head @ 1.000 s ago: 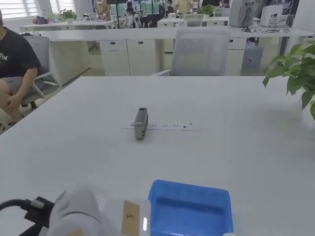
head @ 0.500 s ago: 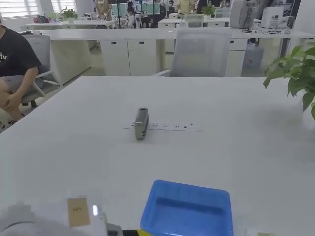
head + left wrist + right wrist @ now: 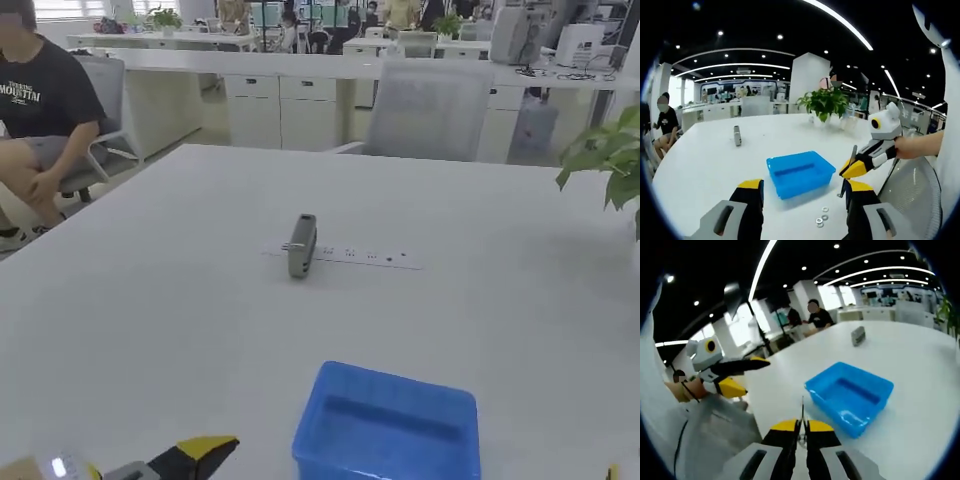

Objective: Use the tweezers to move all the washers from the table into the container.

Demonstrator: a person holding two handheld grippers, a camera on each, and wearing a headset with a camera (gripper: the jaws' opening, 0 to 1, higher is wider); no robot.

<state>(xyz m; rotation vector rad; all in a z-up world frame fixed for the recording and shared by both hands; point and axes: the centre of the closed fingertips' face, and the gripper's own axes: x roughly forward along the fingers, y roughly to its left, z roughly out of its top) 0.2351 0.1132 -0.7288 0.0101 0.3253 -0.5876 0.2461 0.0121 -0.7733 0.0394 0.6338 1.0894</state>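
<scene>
Right tool (image 3: 801,426) clenched on tweezers (image 3: 852,156), long axis near upright, lower end toward tabletop (image 3: 705,160) near washers (image 3: 821,218). Left tool (image 3: 805,192) released, jaws wide apart.

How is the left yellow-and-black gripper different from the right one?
The left gripper has its jaws wide open; the right gripper has its jaws shut. The left gripper holds nothing; the right gripper pinches thin metal tweezers. Both have yellow-and-black jaws.
</scene>
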